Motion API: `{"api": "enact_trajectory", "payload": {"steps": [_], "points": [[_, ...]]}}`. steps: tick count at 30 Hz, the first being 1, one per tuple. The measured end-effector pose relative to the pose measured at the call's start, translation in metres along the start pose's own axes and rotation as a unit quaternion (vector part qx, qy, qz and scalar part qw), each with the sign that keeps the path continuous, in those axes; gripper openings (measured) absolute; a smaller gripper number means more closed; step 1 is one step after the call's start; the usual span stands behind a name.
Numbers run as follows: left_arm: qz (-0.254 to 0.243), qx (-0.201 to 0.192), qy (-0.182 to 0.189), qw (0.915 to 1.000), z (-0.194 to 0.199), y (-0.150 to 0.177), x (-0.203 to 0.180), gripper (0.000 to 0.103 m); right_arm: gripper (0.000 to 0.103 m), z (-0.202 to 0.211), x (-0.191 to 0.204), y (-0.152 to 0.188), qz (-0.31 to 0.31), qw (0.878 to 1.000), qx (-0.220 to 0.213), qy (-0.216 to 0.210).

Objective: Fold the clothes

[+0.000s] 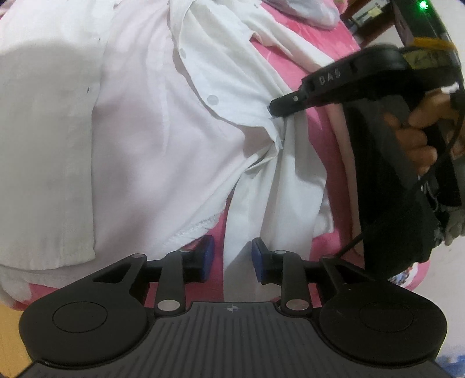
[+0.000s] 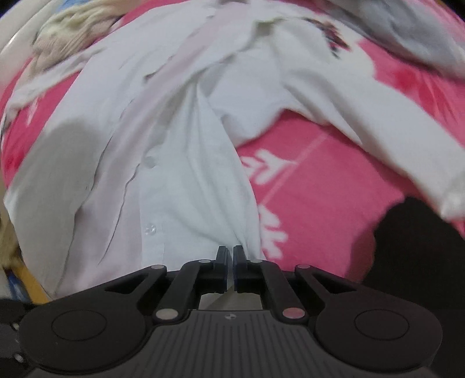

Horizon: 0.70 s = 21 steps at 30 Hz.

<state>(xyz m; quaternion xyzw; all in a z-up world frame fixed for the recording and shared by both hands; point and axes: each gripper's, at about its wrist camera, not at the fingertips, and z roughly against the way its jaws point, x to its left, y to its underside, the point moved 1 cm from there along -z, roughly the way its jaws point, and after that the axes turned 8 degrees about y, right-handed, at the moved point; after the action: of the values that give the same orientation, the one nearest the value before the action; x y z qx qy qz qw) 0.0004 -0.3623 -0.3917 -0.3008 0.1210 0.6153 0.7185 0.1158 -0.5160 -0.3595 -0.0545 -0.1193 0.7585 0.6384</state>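
A white button-up shirt (image 1: pixel 145 130) lies spread on a pink printed bedsheet (image 1: pixel 316 125). My left gripper (image 1: pixel 232 257) stands open at the shirt's lower hem, and a strip of the white front panel runs down between its blue pads (image 1: pixel 207 256). My right gripper (image 1: pixel 274 106), held by a hand (image 1: pixel 421 139), pinches the shirt's front edge near a button. In the right wrist view my right gripper (image 2: pixel 230 258) is shut on the shirt (image 2: pixel 180 174), whose cloth rises in a ridge toward the fingers. One long sleeve (image 2: pixel 377 116) stretches out to the right.
A beige knitted garment (image 2: pixel 66 26) and a grey garment (image 2: pixel 407 29) lie at the far edge of the bed. A dark shape (image 2: pixel 421 247) sits at the near right on the sheet (image 2: pixel 319 189). A yellow wooden edge (image 1: pixel 8 334) shows at lower left.
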Motion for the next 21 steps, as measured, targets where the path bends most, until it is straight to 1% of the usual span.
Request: {"api": "enact_trajectory", "payload": {"steps": [2, 3, 5, 8, 10, 11, 12, 13, 15, 18, 19, 20, 21], "points": [[-0.009, -0.003, -0.004, 0.9999, 0.001, 0.001, 0.000, 0.019, 0.006, 0.003, 0.003, 0.000, 0.001, 1.000, -0.005, -0.010], [-0.008, -0.003, -0.002, 1.0000, 0.002, 0.001, 0.000, 0.013, 0.006, 0.005, 0.005, 0.000, 0.003, 1.000, -0.008, -0.014], [-0.006, -0.005, 0.003, 1.0000, 0.003, 0.000, 0.001, 0.007, 0.007, 0.008, 0.009, 0.000, 0.007, 1.000, -0.015, -0.024], [-0.009, -0.009, 0.007, 0.9999, 0.004, 0.004, -0.006, 0.002, 0.007, 0.013, 0.014, -0.001, 0.013, 0.999, -0.024, -0.037], [-0.013, -0.015, 0.012, 0.9997, 0.007, 0.005, -0.010, 0.001, 0.010, 0.015, 0.024, -0.002, 0.037, 0.998, -0.026, -0.052], [-0.016, -0.019, 0.017, 0.9995, 0.009, 0.003, -0.013, 0.001, 0.019, 0.016, 0.031, -0.003, 0.052, 0.996, -0.024, -0.061], [-0.019, -0.023, 0.022, 0.9993, 0.010, 0.002, -0.016, 0.001, 0.035, 0.016, 0.037, -0.003, 0.070, 0.995, -0.023, -0.067], [-0.021, -0.027, 0.027, 0.9991, 0.012, 0.001, -0.018, 0.000, 0.048, 0.016, 0.044, -0.003, 0.087, 0.993, -0.022, -0.072], [-0.029, -0.035, 0.039, 0.9982, 0.015, -0.001, -0.025, 0.000, 0.048, 0.012, 0.060, -0.001, 0.132, 0.989, -0.020, -0.072], [-0.030, -0.050, 0.064, 0.9963, 0.020, -0.009, -0.032, 0.000, 0.047, -0.003, 0.073, 0.005, 0.178, 0.983, 0.009, -0.043], [-0.028, -0.055, 0.075, 0.9953, 0.022, -0.011, -0.034, 0.000, 0.043, -0.007, 0.074, 0.007, 0.187, 0.982, 0.016, -0.028], [-0.027, -0.062, 0.086, 0.9940, 0.026, -0.014, -0.035, 0.000, 0.040, -0.008, 0.073, 0.008, 0.186, 0.982, 0.016, -0.023], [-0.025, -0.069, 0.097, 0.9926, 0.028, -0.017, -0.037, 0.000, 0.034, -0.007, 0.071, 0.008, 0.183, 0.983, 0.014, -0.019]]}}
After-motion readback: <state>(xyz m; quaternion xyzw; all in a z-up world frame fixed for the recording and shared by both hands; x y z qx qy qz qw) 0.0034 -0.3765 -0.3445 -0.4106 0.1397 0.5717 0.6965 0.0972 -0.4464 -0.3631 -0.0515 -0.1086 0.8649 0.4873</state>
